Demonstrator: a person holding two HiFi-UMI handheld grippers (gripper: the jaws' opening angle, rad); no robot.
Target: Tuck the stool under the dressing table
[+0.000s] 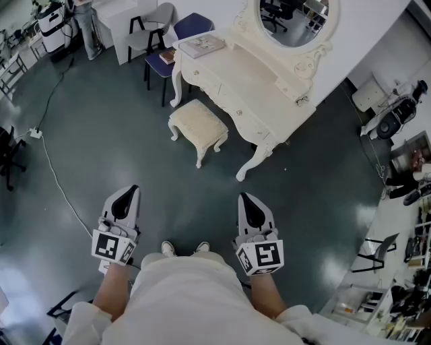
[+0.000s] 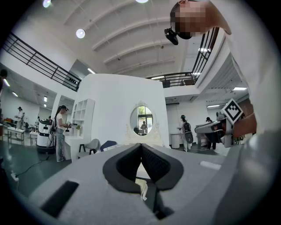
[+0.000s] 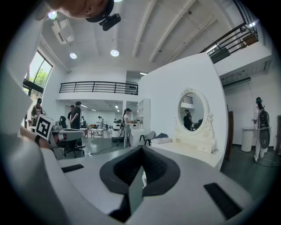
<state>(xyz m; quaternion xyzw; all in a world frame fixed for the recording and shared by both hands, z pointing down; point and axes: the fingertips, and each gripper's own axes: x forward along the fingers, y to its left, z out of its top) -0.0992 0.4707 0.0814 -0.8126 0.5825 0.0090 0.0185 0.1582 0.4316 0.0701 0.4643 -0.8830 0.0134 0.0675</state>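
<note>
A cream upholstered stool (image 1: 197, 129) with curved legs stands on the dark floor just in front of the white dressing table (image 1: 242, 91), outside its knee space. The table carries an oval mirror (image 1: 293, 20). Both grippers are held level near the person's waist, well short of the stool. My left gripper (image 1: 133, 190) is shut with nothing between its pads. My right gripper (image 1: 243, 197) is shut and empty too. In the left gripper view the mirror (image 2: 141, 120) shows far ahead beyond the jaws; in the right gripper view the dressing table (image 3: 193, 143) lies ahead to the right.
A blue-seated chair (image 1: 176, 44) and a grey chair (image 1: 152, 28) stand behind the table's left end. A white cable (image 1: 57, 178) runs across the floor at left. A person (image 2: 59, 132) stands at a white counter far left. Shelves and equipment crowd the right side (image 1: 404, 202).
</note>
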